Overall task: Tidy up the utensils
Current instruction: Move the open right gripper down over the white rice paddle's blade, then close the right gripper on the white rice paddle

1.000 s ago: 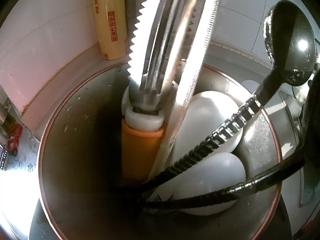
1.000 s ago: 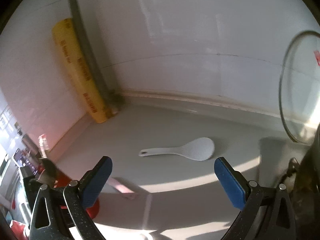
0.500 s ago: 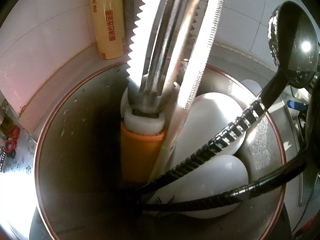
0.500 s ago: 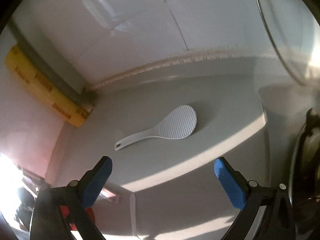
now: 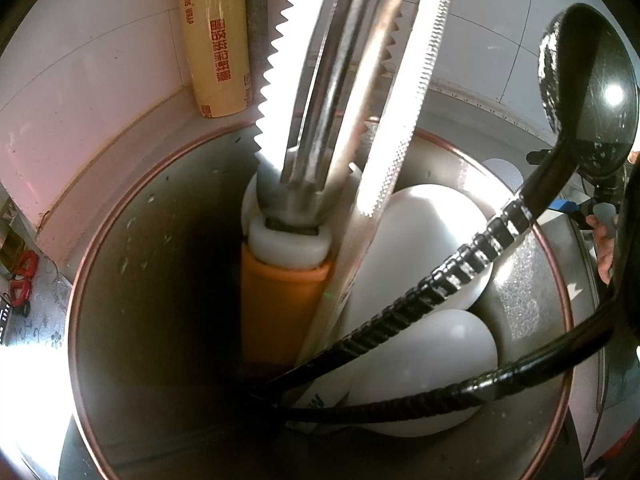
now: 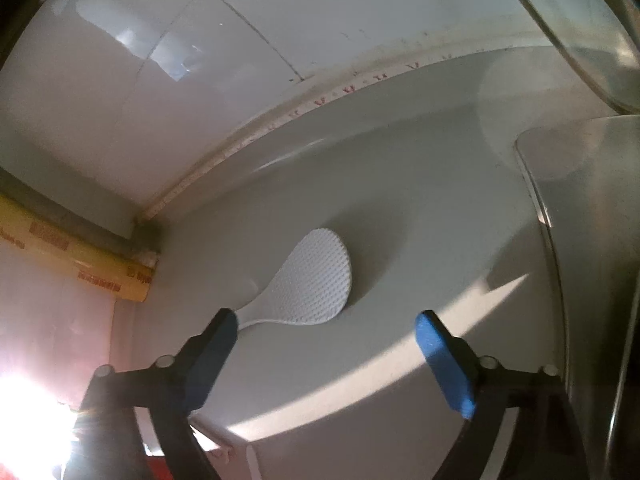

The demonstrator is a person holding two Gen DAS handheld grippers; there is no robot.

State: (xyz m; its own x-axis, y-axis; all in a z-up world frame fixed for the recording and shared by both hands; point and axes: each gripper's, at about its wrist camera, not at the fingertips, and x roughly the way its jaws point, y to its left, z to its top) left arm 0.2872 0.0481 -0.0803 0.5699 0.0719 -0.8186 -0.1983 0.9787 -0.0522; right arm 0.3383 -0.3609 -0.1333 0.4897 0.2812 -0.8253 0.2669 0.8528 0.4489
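In the left wrist view I look down into a steel utensil holder (image 5: 132,280) with a copper rim. It holds an orange-handled serrated tool (image 5: 288,292), a steel serrated blade (image 5: 392,148), two white spoons (image 5: 424,360) and two black ladles (image 5: 588,92). The left gripper's fingers do not show. In the right wrist view a white rice paddle (image 6: 316,286) lies on the grey counter (image 6: 400,200). My right gripper (image 6: 326,350) is open just above and in front of the paddle; its left finger (image 6: 212,348) hides the handle.
A yellow cling-wrap box (image 5: 216,40) leans in the tiled corner beside a grey pipe (image 5: 256,20); it also shows in the right wrist view (image 6: 72,268). A glass lid (image 6: 568,20) and a steel surface (image 6: 592,240) sit at the right.
The right gripper has moved in close over the rice paddle, staying open. The left view has shifted only slightly nearer the holder.
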